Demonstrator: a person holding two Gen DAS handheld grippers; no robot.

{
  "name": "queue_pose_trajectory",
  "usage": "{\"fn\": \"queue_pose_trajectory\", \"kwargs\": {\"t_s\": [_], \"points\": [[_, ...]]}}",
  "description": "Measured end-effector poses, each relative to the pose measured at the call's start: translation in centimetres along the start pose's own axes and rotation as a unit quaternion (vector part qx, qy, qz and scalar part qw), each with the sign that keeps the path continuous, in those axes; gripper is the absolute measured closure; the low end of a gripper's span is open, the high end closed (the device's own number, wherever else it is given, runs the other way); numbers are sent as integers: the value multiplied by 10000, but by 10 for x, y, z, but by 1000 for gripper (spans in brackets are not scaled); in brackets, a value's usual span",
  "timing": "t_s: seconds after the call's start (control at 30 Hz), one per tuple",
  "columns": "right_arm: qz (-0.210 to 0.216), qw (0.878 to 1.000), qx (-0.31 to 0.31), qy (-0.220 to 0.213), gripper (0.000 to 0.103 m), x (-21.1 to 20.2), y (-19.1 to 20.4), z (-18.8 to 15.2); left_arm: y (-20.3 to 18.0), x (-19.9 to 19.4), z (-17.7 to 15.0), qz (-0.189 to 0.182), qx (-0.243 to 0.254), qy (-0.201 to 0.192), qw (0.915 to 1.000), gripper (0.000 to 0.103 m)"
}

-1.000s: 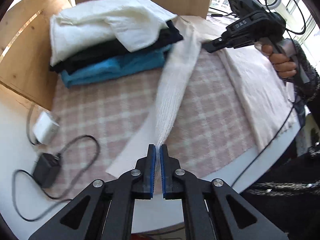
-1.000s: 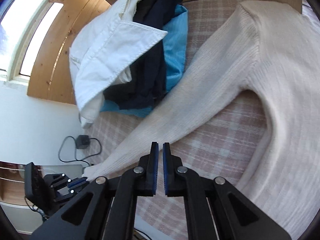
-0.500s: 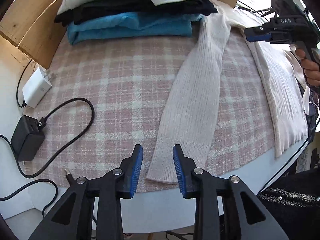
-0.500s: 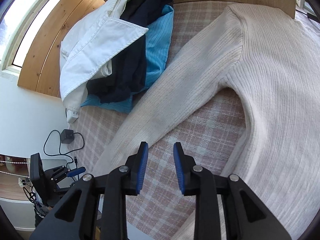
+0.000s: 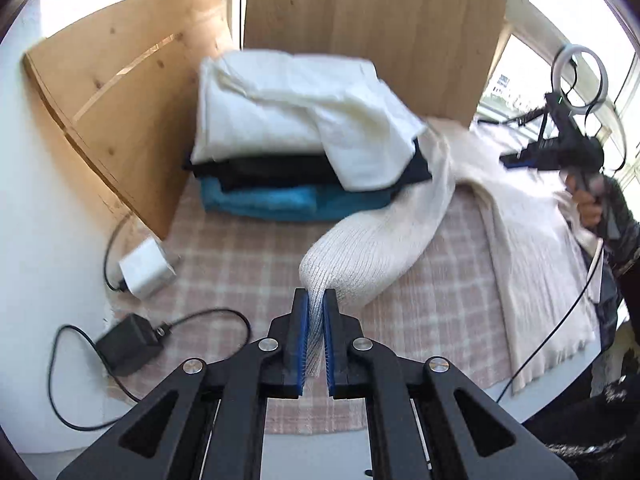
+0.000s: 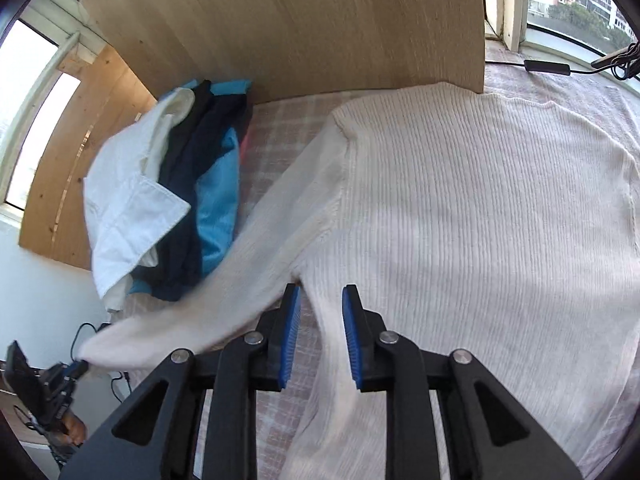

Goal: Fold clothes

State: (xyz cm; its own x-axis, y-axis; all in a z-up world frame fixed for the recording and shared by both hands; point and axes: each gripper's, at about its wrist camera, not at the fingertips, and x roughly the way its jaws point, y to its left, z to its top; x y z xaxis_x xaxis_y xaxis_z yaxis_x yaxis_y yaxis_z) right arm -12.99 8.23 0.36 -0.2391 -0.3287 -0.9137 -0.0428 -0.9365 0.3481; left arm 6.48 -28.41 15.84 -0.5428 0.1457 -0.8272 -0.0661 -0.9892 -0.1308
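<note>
- Left gripper [image 5: 316, 322]: jaws have just been closing and now pinch the cuff of the sleeve [image 5: 372, 252], lifting it off the cloth, likely so it can be carried across the body for a fold.
- Right gripper [image 6: 318, 322]: jaws have just narrowed, part open, astride the side seam below the armpit; whether the pads press the knit, I cannot tell.
- Sweater [image 6: 480, 220]: cream rib-knit, soft, spread flat on its front or back; fills the right wrist view from 12 to 5 o'clock.
- Tablecloth [image 5: 240, 264]: pink-and-white check, woven, flat.
- Chargers [image 5: 144, 272]: white block and black brick with cords, at 9 o'clock.
- Folded stack [image 5: 296, 148]: white over black over blue, at 11 o'clock against wooden boards [image 5: 360, 20].
</note>
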Motion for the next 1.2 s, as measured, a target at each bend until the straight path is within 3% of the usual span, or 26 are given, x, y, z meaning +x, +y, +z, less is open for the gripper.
{"fn": "queue_pose_trajectory", "kwargs": {"t_s": [0.07, 0.1, 0.2, 0.27, 0.33, 0.4, 0.5, 0.7, 0.8, 0.83, 0.87, 0.9, 0.93, 1.2], "points": [[33, 9993, 93, 363, 84, 25, -7, 4, 9, -18, 13, 13, 109, -131, 9999, 97], [30, 9990, 44, 453, 86, 38, -6, 4, -4, -3, 25, -36, 163, -151, 9997, 97], [-284, 9979, -147, 569, 86, 64, 3, 4, -25, -4, 32, -252, 375, -175, 9988, 97], [-322, 9972, -353, 573, 85, 57, 14, 10, -37, -6, 29, -358, 503, -133, 9980, 97], [-181, 9981, -447, 385, 79, 44, 26, 26, -53, -3, 17, -440, 590, -64, 9973, 97], [-65, 9985, -513, 184, 54, 31, 38, 43, -62, -7, 7, -556, 613, 0, 9966, 97], [43, 9987, -335, 392, 52, 49, 52, 75, -76, -6, -9, -776, 608, 123, 9951, 97], [-551, 9925, -120, 1087, 52, 113, 74, 104, -103, 3, -38, -1103, 718, 377, 9906, 97], [-726, 9908, -161, 1133, 51, 122, 78, 109, -112, 0, -44, -1229, 736, 370, 9890, 97], [-806, 9899, -206, 1148, 52, 123, 79, 109, -115, -3, -45, -1216, 751, 334, 9892, 97], [-947, 9884, -286, 1148, 65, 123, 80, 109, -118, -6, -45, -1191, 764, 291, 9895, 97], [-1137, 9862, -396, 1136, 92, 122, 80, 109, -121, -9, -45, -1151, 752, 251, 9902, 97], [-1095, 9864, -400, 1155, 98, 119, 77, 109, -123, -12, -44, -1106, 732, 212, 9909, 97], [653, 9951, 88, 738, 99, 14, -8, 110, -182, -48, -52, -430, 874, -55, 9952, 97]]}}
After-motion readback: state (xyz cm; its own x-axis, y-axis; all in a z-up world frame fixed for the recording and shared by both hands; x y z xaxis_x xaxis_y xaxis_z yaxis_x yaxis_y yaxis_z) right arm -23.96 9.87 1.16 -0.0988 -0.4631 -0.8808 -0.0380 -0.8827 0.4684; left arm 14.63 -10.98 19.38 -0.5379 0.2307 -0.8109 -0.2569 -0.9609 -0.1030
